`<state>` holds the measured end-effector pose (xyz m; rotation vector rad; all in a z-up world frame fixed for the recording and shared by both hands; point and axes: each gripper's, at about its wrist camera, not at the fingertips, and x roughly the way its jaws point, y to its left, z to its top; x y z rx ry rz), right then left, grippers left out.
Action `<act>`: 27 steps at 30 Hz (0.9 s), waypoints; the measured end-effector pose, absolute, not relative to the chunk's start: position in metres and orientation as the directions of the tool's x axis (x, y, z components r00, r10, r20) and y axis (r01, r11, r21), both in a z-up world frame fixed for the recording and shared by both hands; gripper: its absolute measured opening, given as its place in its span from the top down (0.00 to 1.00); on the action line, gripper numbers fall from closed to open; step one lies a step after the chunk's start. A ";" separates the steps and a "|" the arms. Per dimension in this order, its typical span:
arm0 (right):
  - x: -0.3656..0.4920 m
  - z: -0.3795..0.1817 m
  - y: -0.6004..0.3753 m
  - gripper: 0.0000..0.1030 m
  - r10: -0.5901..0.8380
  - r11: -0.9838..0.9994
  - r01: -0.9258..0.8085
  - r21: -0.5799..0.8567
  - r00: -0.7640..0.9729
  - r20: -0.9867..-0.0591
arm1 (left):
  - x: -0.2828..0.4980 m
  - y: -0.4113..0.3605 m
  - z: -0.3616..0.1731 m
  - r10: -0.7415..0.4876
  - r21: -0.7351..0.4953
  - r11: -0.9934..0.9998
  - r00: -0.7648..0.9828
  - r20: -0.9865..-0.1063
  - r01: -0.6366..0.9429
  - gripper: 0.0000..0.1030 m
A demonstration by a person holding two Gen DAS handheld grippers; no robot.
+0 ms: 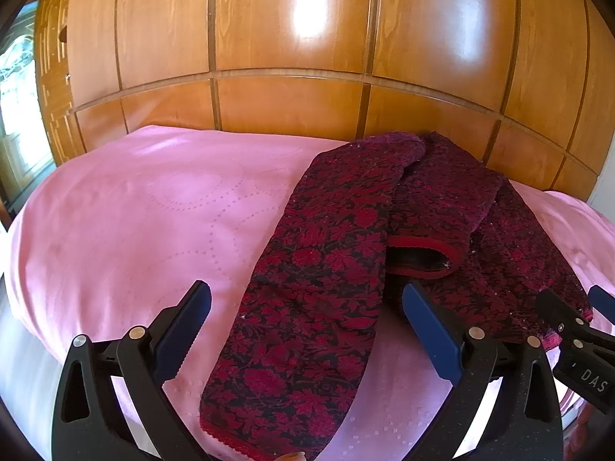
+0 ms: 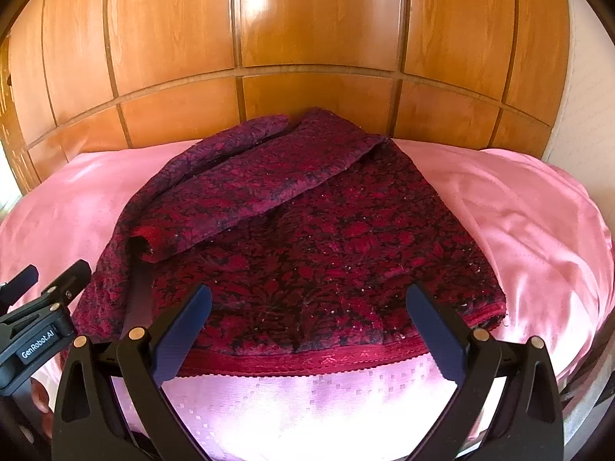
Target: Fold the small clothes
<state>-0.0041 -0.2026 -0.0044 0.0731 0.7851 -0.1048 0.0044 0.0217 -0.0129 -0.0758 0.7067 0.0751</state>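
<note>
Bright daylight from a window (image 1: 15,77) at left; glare patches shine on the wooden panels (image 1: 307,4); fisheye bending darkens the corners.

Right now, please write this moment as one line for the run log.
task: fold small clothes | left gripper: open | right gripper: open | red floral garment: on pink bedspread, one sleeve folded across | held: nothing

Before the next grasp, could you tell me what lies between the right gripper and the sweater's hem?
Only bare pink bedspread lies between the open right gripper and the red hem of the sweater, in the right wrist view.
</note>
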 end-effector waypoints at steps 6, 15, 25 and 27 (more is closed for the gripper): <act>-0.001 -0.007 -0.202 0.02 -0.023 0.993 0.098 0.061 0.691 -0.723 | 0.006 0.024 -0.016 0.046 -0.039 0.995 0.753 -0.656 -0.095 0.04; 0.007 -0.016 -0.207 0.02 0.084 0.985 0.057 0.161 0.660 -0.746 | 0.014 0.039 -0.024 0.058 -0.036 0.993 0.732 -0.679 -0.112 0.04; 0.053 -0.018 -0.215 0.17 0.331 0.908 -0.007 0.420 0.626 -0.706 | 0.027 0.040 -0.058 0.011 0.003 1.000 0.656 -0.754 -0.013 0.05; 0.070 -0.027 -0.212 0.26 0.387 0.881 -0.006 0.473 0.585 -0.713 | 0.031 0.042 -0.068 -0.009 -0.014 1.000 0.624 -0.781 -0.003 0.10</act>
